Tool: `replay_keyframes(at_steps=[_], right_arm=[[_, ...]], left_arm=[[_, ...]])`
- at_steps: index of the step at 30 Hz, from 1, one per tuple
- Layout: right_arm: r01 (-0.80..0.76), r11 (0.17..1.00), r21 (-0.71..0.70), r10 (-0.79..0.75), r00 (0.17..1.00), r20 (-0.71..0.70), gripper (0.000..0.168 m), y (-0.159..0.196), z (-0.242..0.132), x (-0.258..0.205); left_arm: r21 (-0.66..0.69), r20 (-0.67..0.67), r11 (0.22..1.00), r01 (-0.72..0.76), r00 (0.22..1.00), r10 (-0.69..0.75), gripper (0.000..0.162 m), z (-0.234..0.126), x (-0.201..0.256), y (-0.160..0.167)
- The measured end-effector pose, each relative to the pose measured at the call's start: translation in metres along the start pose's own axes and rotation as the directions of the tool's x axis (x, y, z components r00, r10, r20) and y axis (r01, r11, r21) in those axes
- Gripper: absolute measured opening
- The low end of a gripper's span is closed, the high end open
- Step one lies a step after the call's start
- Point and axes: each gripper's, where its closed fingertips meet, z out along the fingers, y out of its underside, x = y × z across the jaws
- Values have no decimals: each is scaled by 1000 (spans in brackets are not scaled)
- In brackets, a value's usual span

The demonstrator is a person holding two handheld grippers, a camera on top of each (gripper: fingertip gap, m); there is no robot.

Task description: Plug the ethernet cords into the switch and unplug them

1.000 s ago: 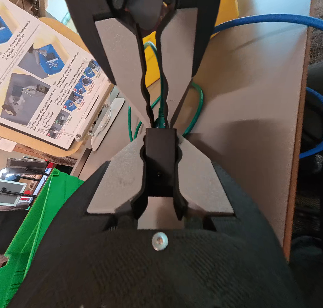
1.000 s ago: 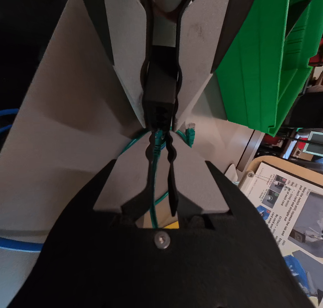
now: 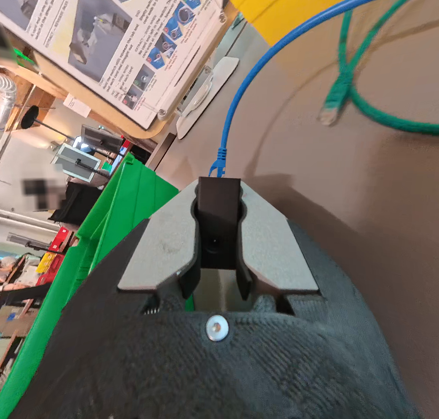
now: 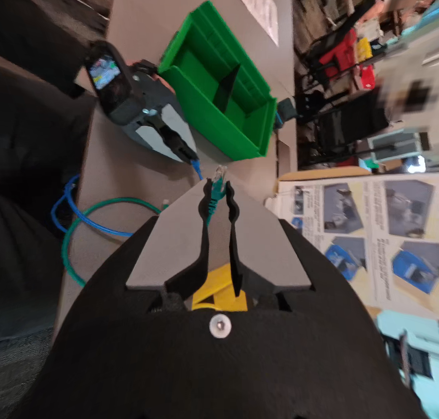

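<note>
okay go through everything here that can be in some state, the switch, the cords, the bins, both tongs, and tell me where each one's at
Switch: clamped in the left tongs.
Blue cord: plugged into the switch.
Green cord: unplugged, connector end gripped in the right tongs.
Green cord's other end: loose above the table.
Green bin: open, nothing seen inside but a black divider.
Yellow bin: contents not visible.
</note>
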Motion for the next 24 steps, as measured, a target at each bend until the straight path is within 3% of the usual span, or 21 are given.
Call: replay_keyframes(at_steps=[6,11,14,18,24], right_arm=[[-161,971,-177,106,952,-286,9,49,-33,101],[-224,956,-187,139,912,-385,9,60,-16,140],[-279,934,-226,209,934,-290,10,78,25,120],[-331,887,-323,306,944,-125,10,123,87,61],[-473,778,-413,512,859,-18,18,173,143,-2]], left_arm=[[-16,91,996,86,992,-84,26,-4,-21,7],[11,147,985,174,974,-174,26,-9,-38,9],[37,156,979,201,966,-204,26,-12,-42,7],[81,166,968,239,954,-250,26,-16,-49,4],[89,148,969,232,958,-244,26,-15,-47,2]])
